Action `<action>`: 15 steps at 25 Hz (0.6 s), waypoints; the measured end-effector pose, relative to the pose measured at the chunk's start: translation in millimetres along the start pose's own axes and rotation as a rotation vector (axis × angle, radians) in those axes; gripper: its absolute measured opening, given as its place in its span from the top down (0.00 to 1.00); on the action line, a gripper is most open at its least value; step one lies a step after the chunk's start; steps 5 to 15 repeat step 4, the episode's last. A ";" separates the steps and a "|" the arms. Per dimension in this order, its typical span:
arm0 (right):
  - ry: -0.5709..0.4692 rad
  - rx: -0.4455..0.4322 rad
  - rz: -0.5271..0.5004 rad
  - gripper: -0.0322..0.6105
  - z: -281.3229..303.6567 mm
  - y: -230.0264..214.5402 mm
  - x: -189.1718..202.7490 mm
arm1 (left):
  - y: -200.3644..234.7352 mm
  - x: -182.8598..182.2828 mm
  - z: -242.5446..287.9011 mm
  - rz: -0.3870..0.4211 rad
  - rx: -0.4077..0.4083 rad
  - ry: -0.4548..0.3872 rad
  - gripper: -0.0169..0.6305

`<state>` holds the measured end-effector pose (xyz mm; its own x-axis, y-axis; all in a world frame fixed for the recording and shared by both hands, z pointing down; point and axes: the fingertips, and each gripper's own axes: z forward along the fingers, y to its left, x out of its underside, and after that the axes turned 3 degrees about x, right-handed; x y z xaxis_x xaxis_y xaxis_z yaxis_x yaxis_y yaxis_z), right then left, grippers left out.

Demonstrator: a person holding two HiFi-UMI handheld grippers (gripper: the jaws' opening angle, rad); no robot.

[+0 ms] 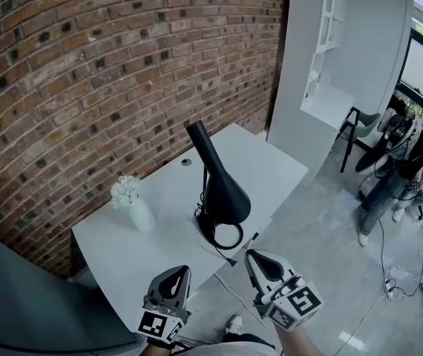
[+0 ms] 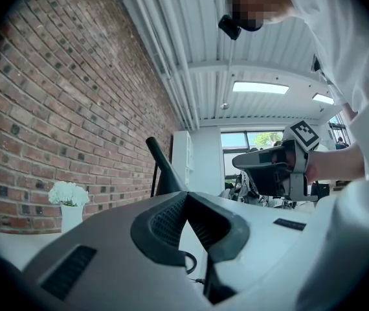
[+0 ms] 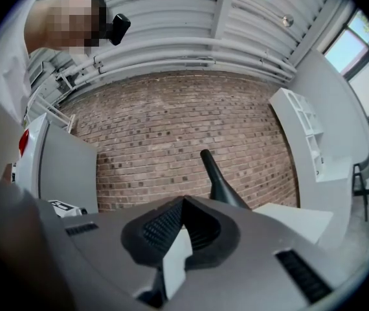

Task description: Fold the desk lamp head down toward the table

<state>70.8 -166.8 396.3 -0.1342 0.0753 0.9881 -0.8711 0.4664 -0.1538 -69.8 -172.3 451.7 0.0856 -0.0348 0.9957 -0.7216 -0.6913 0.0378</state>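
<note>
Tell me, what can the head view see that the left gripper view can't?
Only the head view: the floor and the marker cube on the left gripper. Only the left gripper view: the ceiling and its lights. Both: the black lamp, the vase of white flowers, the brick wall and the white table.

White flower vase (image 1: pixel 139 213) near brick wall (image 1: pixel 85 73); white shelf unit (image 1: pixel 329 43) right; bystander (image 1: pixel 408 165) beyond.
</note>
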 end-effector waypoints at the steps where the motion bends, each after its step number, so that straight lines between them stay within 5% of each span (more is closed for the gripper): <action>1: 0.000 0.002 0.002 0.92 -1.2 0.4 0.5 | -0.6 0.8 -0.6 -0.002 0.001 0.002 0.96; 15: -0.001 0.008 0.004 0.92 -4.4 1.3 1.7 | -2.6 3.0 -2.2 -0.006 0.004 0.005 0.96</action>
